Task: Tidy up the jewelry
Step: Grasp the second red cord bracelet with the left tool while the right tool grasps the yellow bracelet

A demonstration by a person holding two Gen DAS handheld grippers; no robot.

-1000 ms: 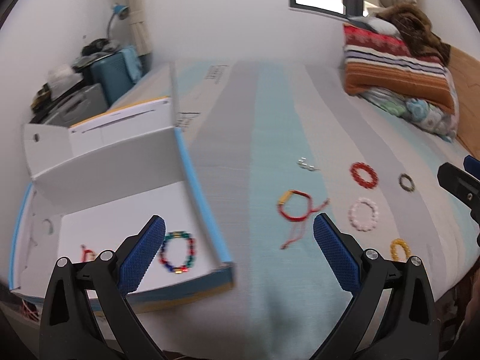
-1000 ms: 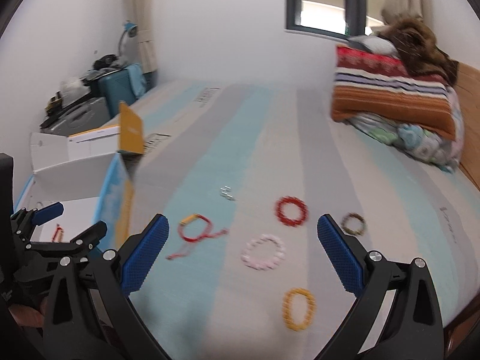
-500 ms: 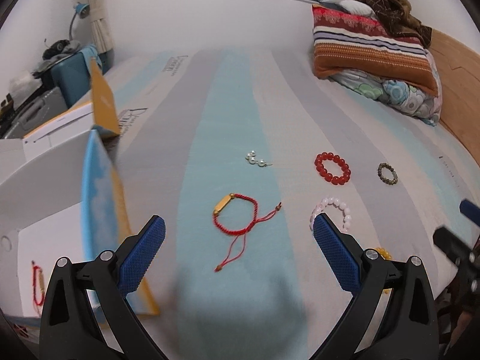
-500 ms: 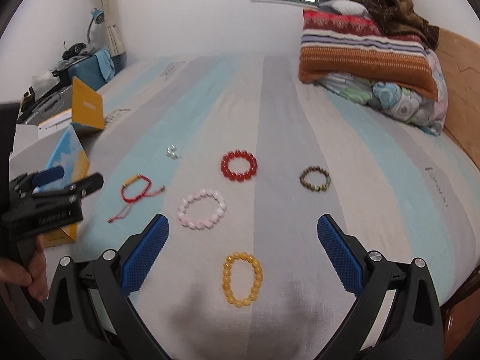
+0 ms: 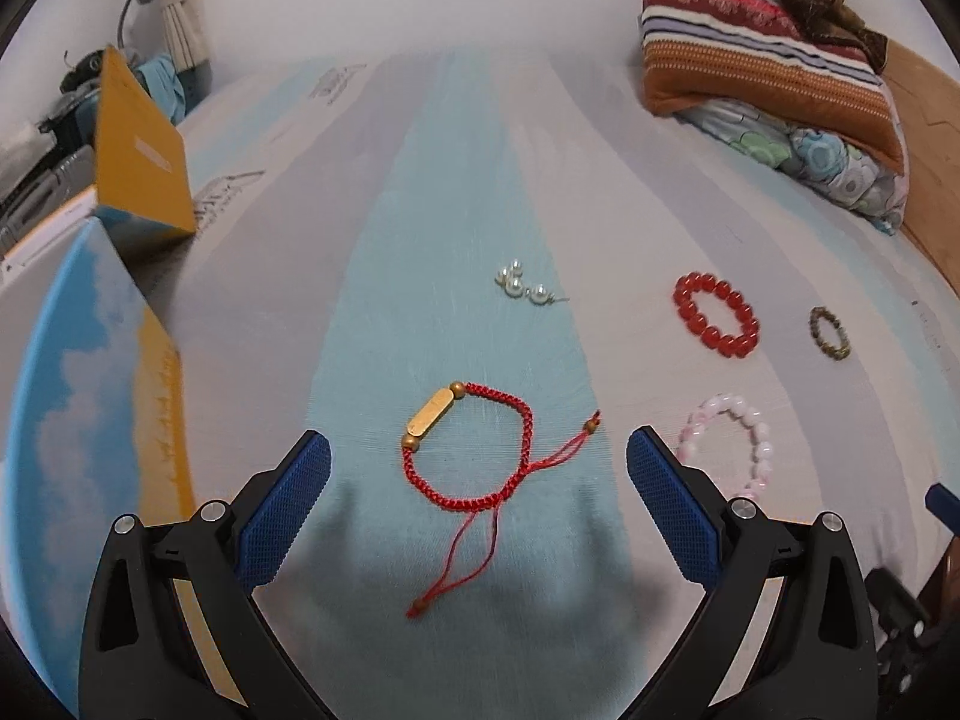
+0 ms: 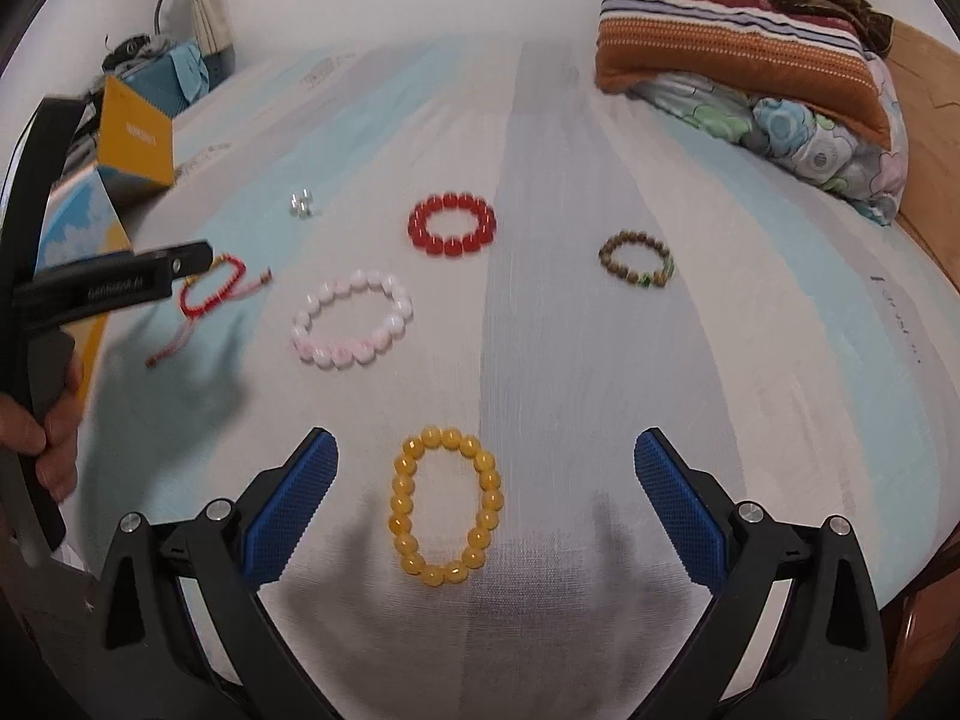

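My left gripper [image 5: 478,450] is open and empty, low over a red cord bracelet with a gold bar [image 5: 474,450] that lies between its fingers. My right gripper [image 6: 486,456] is open and empty, with a yellow bead bracelet [image 6: 447,507] between its fingers on the bed. Also on the bed lie a pink bead bracelet [image 6: 352,319], a red bead bracelet [image 6: 452,224], a brown bead bracelet [image 6: 637,258] and pearl earrings [image 5: 521,285]. The left gripper also shows in the right wrist view [image 6: 114,285], above the red cord bracelet [image 6: 213,291].
An open cardboard box [image 5: 90,324] with a blue-and-yellow flap stands at the left edge of the striped bed [image 5: 456,180]. Folded blankets and pillows [image 5: 768,72] are piled at the far right. A wooden bed frame [image 6: 927,132] runs along the right side.
Both grippers have swung right, away from the box, and lowered toward the bed. The left now straddles the red cord bracelet, the right the yellow bracelet.
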